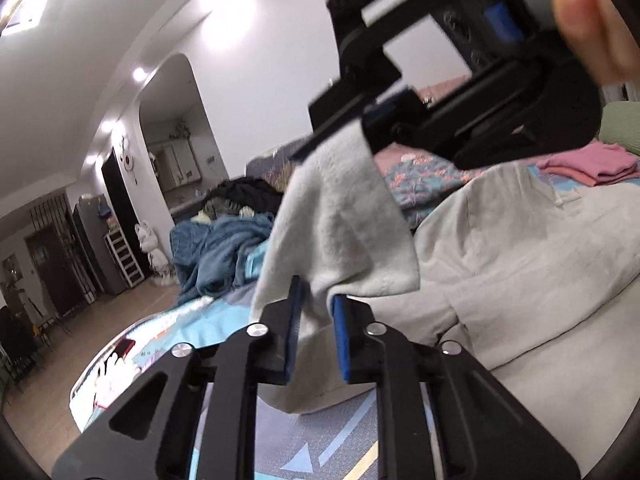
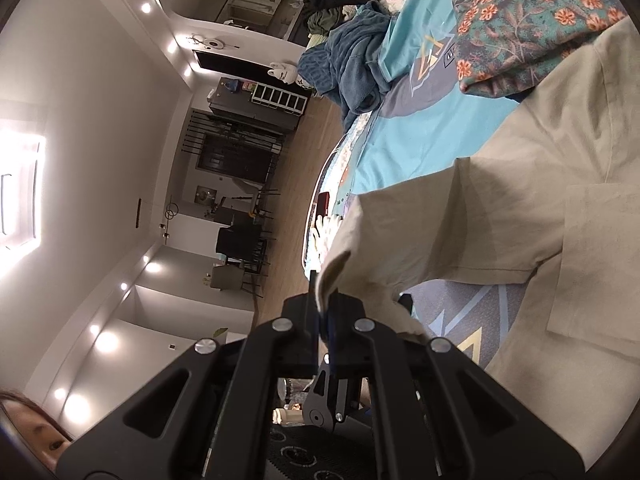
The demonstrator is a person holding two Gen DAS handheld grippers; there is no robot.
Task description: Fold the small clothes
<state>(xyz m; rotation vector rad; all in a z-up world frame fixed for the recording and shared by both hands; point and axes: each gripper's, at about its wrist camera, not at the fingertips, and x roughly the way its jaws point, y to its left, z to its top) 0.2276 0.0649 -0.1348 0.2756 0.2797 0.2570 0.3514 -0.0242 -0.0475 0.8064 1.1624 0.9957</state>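
A beige garment (image 1: 520, 248) is seen spread over a bed (image 2: 416, 128), on a turquoise and grey patterned sheet, and one corner of it is lifted clear. That raised flap is pinched at its upper end by the right hand-held gripper (image 1: 352, 128), whose jaws are shut tight on the cloth; in the right wrist view the same fold is seen trapped edge-on in the closed right hand-held gripper (image 2: 324, 312), with the fabric running away to the rest of the garment on the bed. Fingers of the person's hand (image 1: 588, 16) are glimpsed at the top right, wrapped round the right tool's body. Lower down, the hanging flap is taken between the blue pads (image 1: 344, 340) of the left hand-held gripper (image 1: 314, 320); the jaws are drawn in narrow with the cloth passing between them, and it looks gripped, though the exact contact on one side is partly hidden by the fabric itself. So the flap is stretched between the two tools, above the bed. A folded pink garment (image 1: 592, 164) is lying further back on the bed, beside a floral quilt (image 2: 532, 12), and a blue blanket (image 1: 216, 252) is heaped at the far edge.
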